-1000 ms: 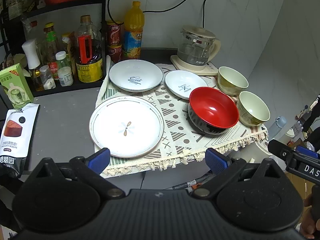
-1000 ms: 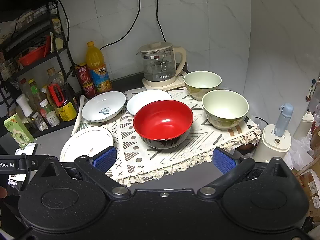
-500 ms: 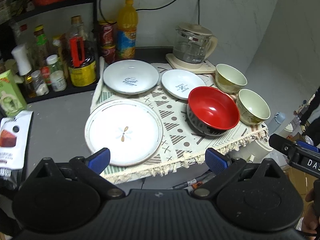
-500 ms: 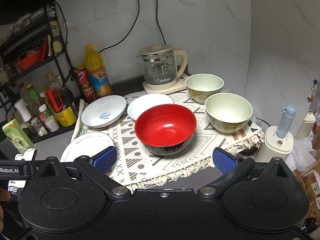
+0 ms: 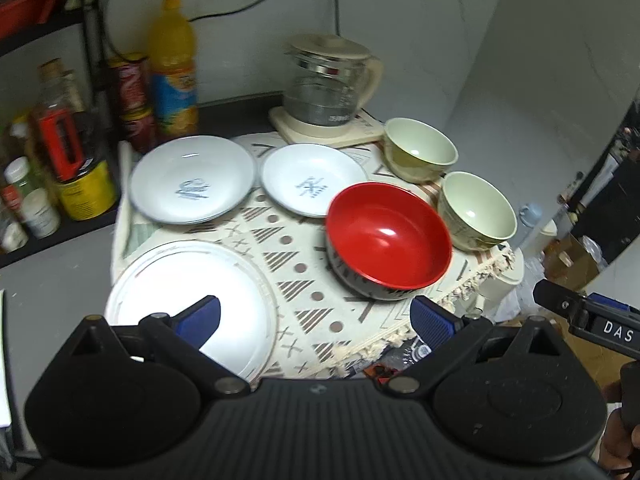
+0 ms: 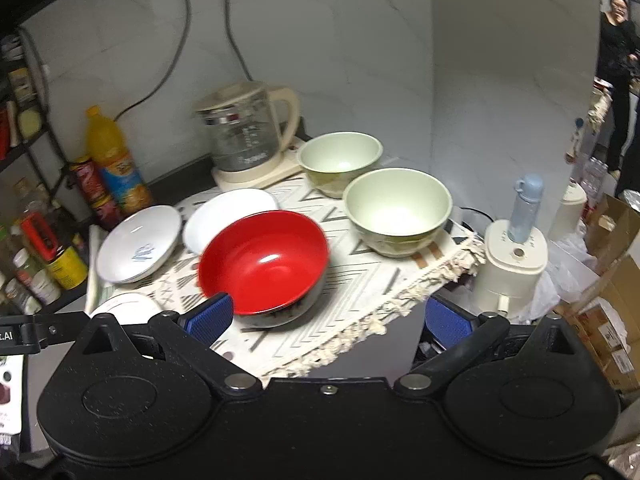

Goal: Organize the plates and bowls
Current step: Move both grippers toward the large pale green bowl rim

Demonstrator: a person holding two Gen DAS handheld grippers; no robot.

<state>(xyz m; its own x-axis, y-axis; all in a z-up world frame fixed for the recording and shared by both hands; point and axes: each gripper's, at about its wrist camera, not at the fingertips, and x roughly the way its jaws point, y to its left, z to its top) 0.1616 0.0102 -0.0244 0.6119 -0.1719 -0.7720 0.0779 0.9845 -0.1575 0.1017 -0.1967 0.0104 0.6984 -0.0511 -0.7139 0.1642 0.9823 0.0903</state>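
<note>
On a patterned cloth point(image 5: 304, 272) lie a large white plate point(image 5: 192, 296), two smaller white plates point(image 5: 192, 186) point(image 5: 312, 184), a red bowl point(image 5: 388, 240) and two pale green bowls point(image 5: 476, 210) point(image 5: 420, 152). My left gripper point(image 5: 316, 320) is open and empty, above the cloth's front edge between the large plate and the red bowl. My right gripper point(image 6: 332, 316) is open and empty, its left finger just in front of the red bowl point(image 6: 264, 260). The green bowls point(image 6: 396, 208) point(image 6: 340, 158) sit beyond it.
A glass kettle point(image 5: 332, 80) stands at the back. An orange juice bottle point(image 5: 172, 60), cans and a rack of jars point(image 5: 60, 160) stand at the left. A white appliance point(image 6: 516, 264) and cardboard boxes point(image 6: 612, 320) are right of the table. A person point(image 6: 616, 20) stands far right.
Both grippers moved forward toward the dishes and swung right. The dishes look larger and have not moved. Both grippers stay open.
</note>
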